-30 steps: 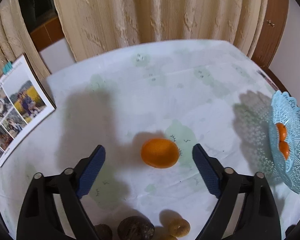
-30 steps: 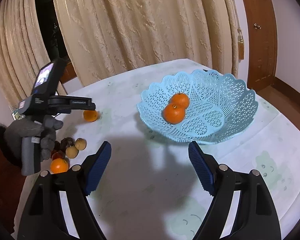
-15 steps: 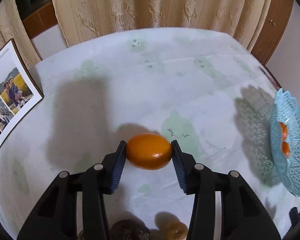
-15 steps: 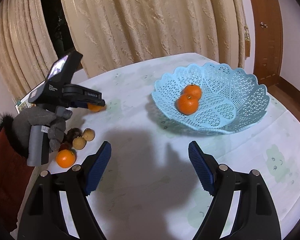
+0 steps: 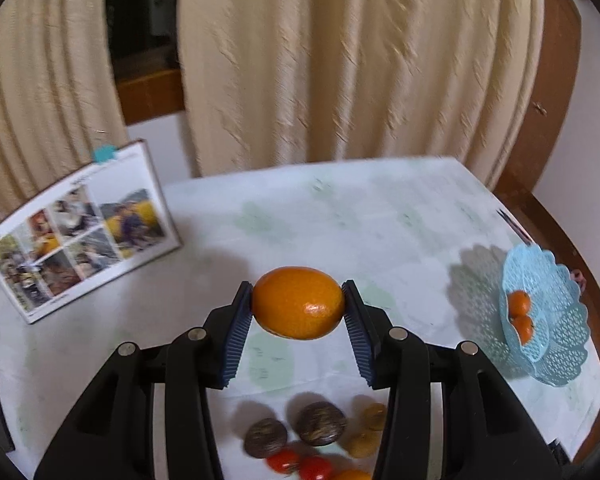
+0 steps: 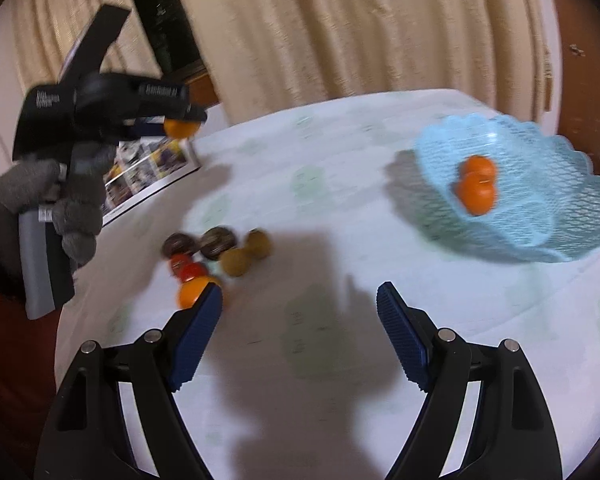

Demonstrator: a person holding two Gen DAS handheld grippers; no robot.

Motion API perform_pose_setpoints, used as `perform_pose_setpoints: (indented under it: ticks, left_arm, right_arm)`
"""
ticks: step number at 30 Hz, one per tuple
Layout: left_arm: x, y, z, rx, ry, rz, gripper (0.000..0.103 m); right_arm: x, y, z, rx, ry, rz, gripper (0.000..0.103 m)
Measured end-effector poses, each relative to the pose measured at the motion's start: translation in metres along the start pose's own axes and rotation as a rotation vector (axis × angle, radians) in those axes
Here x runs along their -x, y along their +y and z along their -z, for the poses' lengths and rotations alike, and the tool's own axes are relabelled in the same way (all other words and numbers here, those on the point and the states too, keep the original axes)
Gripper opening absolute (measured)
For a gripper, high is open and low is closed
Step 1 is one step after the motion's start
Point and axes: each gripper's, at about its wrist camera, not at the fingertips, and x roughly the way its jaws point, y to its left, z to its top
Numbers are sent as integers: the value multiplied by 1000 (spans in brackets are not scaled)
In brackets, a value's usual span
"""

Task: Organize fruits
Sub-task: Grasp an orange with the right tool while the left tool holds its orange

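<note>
Near the table's (image 6: 340, 360) front-left edge: two dark fruits (image 6: 200, 244), two red (image 6: 186, 268), two tan (image 6: 246, 254), one orange (image 6: 190, 294); toward the right edge, two oranges (image 6: 478, 184) in the blue basket (image 6: 540, 184). Left gripper (image 5: 298, 304) clamped on one orange fruit (image 5: 298, 302), lifted clear of the table. Right gripper (image 6: 300, 316) spread wide, holding nothing.

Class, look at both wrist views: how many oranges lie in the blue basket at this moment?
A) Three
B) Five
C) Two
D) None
C: two oranges sit together inside the blue basket; a third orange is pinched between the left gripper's fingers above the table, not in the basket.
</note>
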Motion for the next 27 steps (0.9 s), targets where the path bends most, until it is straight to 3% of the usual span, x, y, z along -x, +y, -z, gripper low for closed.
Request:
perform_pose_setpoints:
  ticks: [12,17,27]
  left_arm:
    - [25,34,5,76,-56,-10,46]
    - [34,34,3,80,-71,11,46]
    - [44,32,2,84,-88,50,46]
  right_arm:
    - [-55,52,2,91,148,-109,81]
    - [-70,64,-1,134,173,-103,79]
    - [-88,77,0,197,194,-63,45]
